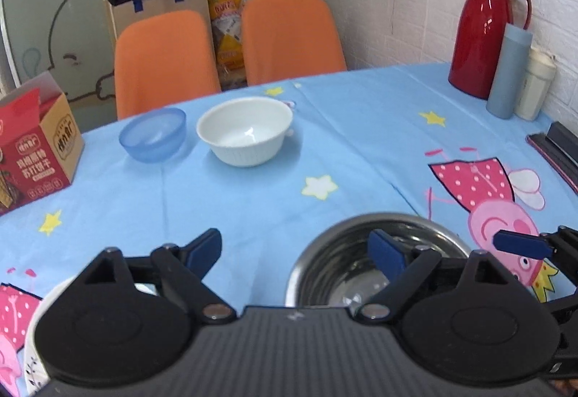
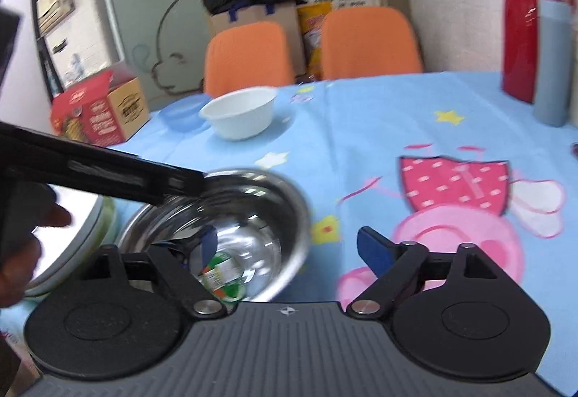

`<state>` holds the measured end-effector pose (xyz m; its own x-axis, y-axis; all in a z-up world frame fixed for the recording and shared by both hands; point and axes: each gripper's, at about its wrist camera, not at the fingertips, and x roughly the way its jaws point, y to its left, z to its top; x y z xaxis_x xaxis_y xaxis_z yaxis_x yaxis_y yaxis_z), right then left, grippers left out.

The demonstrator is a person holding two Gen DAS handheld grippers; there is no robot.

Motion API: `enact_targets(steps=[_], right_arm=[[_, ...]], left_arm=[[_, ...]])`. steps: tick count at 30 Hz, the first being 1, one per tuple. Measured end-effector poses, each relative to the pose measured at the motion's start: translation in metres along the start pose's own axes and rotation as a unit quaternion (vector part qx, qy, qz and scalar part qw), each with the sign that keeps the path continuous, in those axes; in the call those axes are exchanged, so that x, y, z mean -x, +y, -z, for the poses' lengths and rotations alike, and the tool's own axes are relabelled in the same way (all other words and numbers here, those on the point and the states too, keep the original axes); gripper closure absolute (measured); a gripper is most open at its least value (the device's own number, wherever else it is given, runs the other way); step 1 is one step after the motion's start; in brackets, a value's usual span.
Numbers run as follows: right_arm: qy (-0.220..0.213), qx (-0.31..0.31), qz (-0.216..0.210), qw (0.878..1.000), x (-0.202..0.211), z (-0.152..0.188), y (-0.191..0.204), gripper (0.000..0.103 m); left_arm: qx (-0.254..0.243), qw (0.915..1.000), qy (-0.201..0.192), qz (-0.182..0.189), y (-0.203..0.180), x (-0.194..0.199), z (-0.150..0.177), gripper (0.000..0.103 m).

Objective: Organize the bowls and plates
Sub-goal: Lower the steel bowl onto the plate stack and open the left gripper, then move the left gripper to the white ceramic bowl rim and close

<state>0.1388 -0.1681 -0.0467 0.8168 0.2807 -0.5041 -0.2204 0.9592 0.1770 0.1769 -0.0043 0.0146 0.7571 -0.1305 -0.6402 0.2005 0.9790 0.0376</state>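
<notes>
The steel bowl [image 1: 361,263] sits on the blue tablecloth [image 1: 361,144], its rim between the spread fingers of both tools: the left gripper [image 1: 294,250] and right gripper [image 2: 289,247] stand wide, gripping nothing. Farther off rest a white bowl [image 1: 245,131] and blue bowl [image 1: 153,135].

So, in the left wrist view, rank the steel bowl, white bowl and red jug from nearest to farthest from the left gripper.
1. steel bowl: right at the left gripper, its right finger over the rim.
2. white bowl: mid-table, slightly left.
3. red jug: far right, by the wall.
</notes>
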Motion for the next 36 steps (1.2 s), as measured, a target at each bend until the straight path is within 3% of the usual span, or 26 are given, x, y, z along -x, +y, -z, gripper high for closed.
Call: enact_targets(steps=[5, 11, 19, 25, 29, 32, 36], right_arm=[[0.004, -0.021, 0.004, 1.000, -0.005, -0.008, -0.015, 0.000], [0.004, 0.016, -0.006, 1.000, -0.015, -0.022, -0.008, 0.000], [-0.026, 0.090, -0.007, 0.996, -0.037, -0.083, -0.002, 0.000], [-0.015, 0.129, -0.021, 0.991, -0.080, -0.121, 0.003, 0.000], [0.002, 0.134, -0.039, 0.990, -0.117, -0.137, 0.008, 0.000], [0.014, 0.126, -0.048, 0.991, -0.146, -0.145, 0.009, 0.000], [0.040, 0.117, -0.062, 0.990, -0.180, -0.150, 0.009, 0.000]], left_arm=[[0.000, 0.9997, -0.016, -0.020, 0.013, 0.010, -0.008, 0.010], [0.001, 0.9990, -0.015, -0.041, 0.022, 0.009, -0.010, 0.010], [0.016, 0.9990, -0.008, -0.041, 0.034, -0.006, -0.029, 0.010], [0.033, 0.9984, 0.008, -0.044, 0.046, -0.033, -0.049, 0.010], [0.086, 0.9957, 0.022, -0.025, 0.065, -0.060, -0.065, 0.010], [0.167, 0.9848, 0.044, -0.015, 0.089, -0.089, -0.077, 0.010], [0.286, 0.9541, 0.090, 0.004, 0.121, -0.128, -0.081, 0.010]])
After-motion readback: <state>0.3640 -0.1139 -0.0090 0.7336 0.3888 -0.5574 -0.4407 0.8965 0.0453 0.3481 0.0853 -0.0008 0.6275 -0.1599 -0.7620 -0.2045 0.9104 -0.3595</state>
